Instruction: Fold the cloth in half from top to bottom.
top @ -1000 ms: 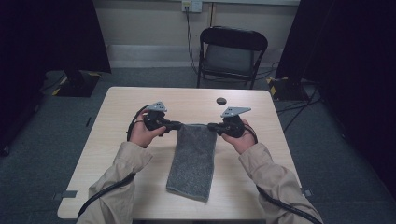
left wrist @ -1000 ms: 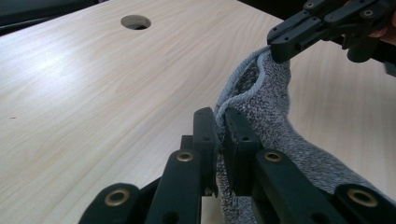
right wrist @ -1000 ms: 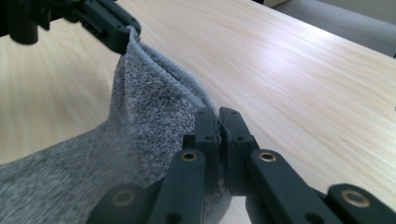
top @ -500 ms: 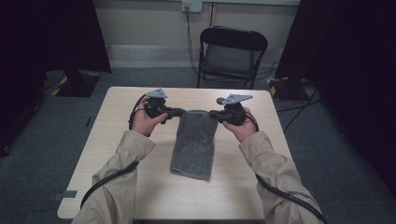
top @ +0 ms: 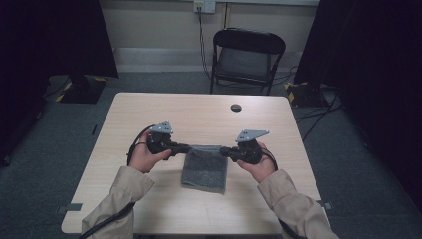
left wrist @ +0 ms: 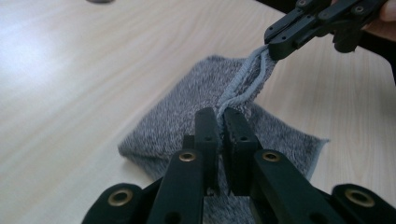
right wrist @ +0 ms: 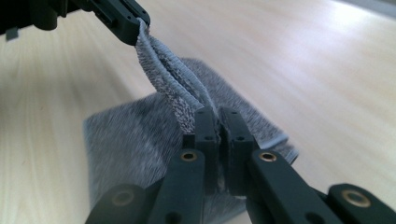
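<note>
Left gripper point(top: 185, 148) and right gripper point(top: 224, 149) each clamp the hemmed edge of the grey terry towel point(top: 205, 171), folded on the light wooden worktop point(top: 199, 112). No readable writing.

Grey terry-cloth towel point(top: 205, 168): rough, nubby pile, matt, with a ribbed paler hem point(left wrist: 243, 84). Pale wood-grain tabletop point(top: 209, 117): smooth laminate with a soft sheen. Left gripper point(left wrist: 221, 122) and right gripper point(right wrist: 218, 120): matt black plastic jaws, brass-coloured metal rivets point(left wrist: 187, 156), plain grey metal top plates point(top: 251, 134).
</note>
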Motion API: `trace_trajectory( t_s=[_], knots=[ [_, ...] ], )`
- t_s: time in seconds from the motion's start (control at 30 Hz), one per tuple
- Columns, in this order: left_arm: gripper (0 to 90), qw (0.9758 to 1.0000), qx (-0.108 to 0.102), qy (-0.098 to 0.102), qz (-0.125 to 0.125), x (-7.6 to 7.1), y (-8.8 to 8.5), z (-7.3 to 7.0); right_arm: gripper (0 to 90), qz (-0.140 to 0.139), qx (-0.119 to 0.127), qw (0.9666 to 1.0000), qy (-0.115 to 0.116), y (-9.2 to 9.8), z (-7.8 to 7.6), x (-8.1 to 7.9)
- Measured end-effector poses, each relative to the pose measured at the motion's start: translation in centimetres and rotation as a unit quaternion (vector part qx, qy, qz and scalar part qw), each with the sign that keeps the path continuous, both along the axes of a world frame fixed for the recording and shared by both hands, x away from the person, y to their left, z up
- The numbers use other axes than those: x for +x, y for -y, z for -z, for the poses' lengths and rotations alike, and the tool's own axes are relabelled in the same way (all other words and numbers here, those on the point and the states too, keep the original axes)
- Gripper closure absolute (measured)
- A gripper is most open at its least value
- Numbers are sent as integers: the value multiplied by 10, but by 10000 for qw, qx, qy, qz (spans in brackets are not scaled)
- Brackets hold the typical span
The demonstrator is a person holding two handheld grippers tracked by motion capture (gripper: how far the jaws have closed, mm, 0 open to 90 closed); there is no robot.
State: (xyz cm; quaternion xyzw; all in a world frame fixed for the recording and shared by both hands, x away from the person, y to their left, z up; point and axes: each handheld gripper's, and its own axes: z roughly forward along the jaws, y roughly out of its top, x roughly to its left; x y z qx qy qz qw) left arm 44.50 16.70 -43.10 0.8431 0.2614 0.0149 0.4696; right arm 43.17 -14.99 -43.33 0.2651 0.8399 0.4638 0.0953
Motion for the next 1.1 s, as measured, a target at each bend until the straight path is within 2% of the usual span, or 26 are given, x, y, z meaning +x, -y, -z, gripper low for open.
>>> trace_trajectory(
  t_s=[0.07, 0.13, 0.23, 0.43, 0.53, 0.63, 0.8, 0.87, 0.93, 0.97, 1.03, 1.1],
  knots=[
    [854, 10000, 65, -55, 26, -5, 1, 7, 868, -28, -25, 10000, -33, 1, 5, -8],
    [854, 9997, 220, -112, 62, -10, 0, 15, 862, -49, -77, 9999, -117, 1, 12, -14],
    [853, 9993, 284, -225, 116, -15, -1, 23, 861, -165, -206, 9995, -186, -2, 23, -24],
    [852, 9980, 384, -412, 273, -28, -1, 35, 859, -320, -235, 9985, -371, -4, 38, -40],
    [848, 9965, 567, -486, 374, -33, 4, 41, 857, -373, -358, 9975, -490, -4, 48, -48],
    [844, 9954, 729, -495, 365, -32, 8, 45, 857, -392, -461, 9967, -549, -6, 57, -52],
    [845, 9960, 725, -492, 195, -23, 10, 51, 860, -295, -687, 9963, -417, -9, 55, -41],
    [846, 9967, 665, -463, 102, -13, 11, 53, 861, -245, -673, 9967, -390, -10, 56, -32],
    [848, 9975, 537, -446, -63, 3, 11, 53, 862, -104, -657, 9972, -346, -10, 56, -17],
    [848, 9981, 433, -414, -144, 11, 12, 50, 863, -9, -592, 9975, -393, -9, 56, -7],
    [849, 9991, 201, -310, -189, 19, 13, 36, 862, 119, -495, 9982, -310, -8, 49, 8],
    [848, 9999, -3, -127, -59, 16, 13, 14, 861, 180, -228, 9993, -235, -3, 32, 11]
  ],
)
